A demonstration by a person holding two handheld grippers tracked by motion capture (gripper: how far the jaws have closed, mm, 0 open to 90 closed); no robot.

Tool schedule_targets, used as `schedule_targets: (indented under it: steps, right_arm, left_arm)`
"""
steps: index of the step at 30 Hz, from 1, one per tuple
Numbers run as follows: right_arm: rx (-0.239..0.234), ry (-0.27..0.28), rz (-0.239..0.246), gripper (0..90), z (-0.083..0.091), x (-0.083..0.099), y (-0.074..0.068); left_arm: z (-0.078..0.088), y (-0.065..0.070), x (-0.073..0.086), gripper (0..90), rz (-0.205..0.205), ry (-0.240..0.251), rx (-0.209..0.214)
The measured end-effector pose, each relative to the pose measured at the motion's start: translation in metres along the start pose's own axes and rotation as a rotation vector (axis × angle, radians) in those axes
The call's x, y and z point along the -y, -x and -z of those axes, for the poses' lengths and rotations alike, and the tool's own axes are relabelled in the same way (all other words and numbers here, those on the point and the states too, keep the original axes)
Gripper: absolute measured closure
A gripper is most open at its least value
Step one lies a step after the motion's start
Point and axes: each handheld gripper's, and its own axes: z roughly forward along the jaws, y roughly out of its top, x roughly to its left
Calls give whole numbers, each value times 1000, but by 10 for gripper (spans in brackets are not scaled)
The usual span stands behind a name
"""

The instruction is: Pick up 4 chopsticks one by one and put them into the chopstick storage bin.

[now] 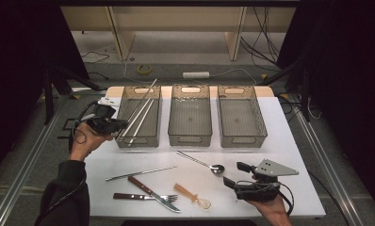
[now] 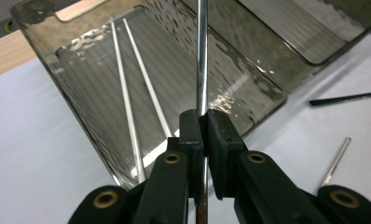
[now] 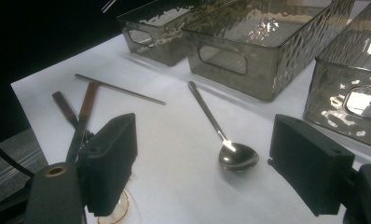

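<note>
Left tongs clamped on metal chopstick over far-left bin; thin, stiff, slippery, light, best pinched mid-shaft. Right tongs apart near spoon on bench.

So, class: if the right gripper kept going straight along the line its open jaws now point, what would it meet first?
Most likely the metal spoon: its bowl lies on the white table directly ahead, between the right gripper and the smoky plastic bins. Depth is hard to judge, so the gripper might pass just over it.
</note>
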Motion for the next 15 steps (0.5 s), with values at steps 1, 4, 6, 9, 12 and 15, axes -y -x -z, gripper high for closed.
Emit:
schedule_targets:
  steps: [1,4,6,9,12,15]
  right_arm:
    - [0,1,-2,240,0,0,0]
    - [1,-4,-1,240,0,0,0]
    - [0,-5,-1,240,-1,0,0]
    - [0,-7,-2,240,-1,1,0]
    - [-1,-6,-3,240,-1,1,0]
    - [-1,-7,-4,240,-1,1,1]
  left_arm:
    - [-1,-2,-1,843,4,6,-2]
    - [-3,-5,-1,843,15,22,-19]
    - [-6,-7,-2,843,22,25,-31]
    - [-12,-10,-2,843,31,36,-46]
    - [-18,-14,-1,843,44,41,-64]
    - [-23,-17,-1,843,57,47,-74]
